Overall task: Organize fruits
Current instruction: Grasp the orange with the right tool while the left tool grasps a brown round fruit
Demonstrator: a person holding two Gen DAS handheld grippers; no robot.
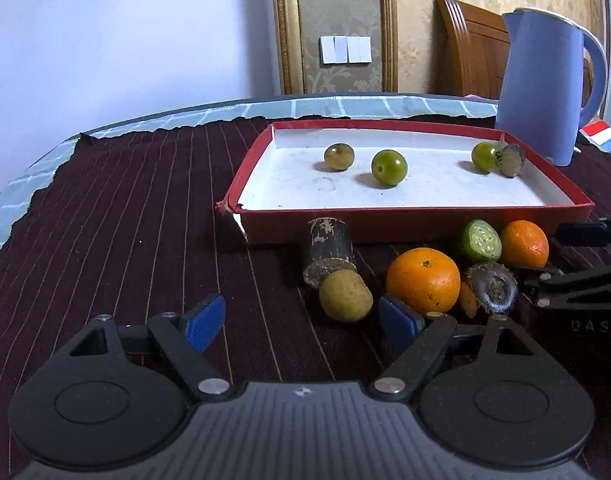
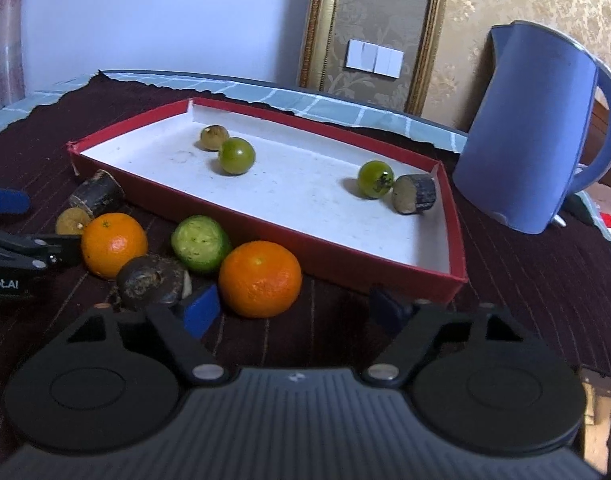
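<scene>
Four pieces in red box [image 2: 261, 224]; six outside, including mandarins [image 2: 260, 278]. Left gripper [image 1: 301, 320], right gripper [image 2: 293, 306]: jaws apart, empty.

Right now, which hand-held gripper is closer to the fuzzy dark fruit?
Right. The right hand-held gripper has a fingertip beside the fuzzy dark fruit; the left hand-held gripper faces the yellowish fruit.

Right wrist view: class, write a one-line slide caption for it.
Open right gripper near an orange; four small fruits lie in the red tray, kettle behind.
</scene>
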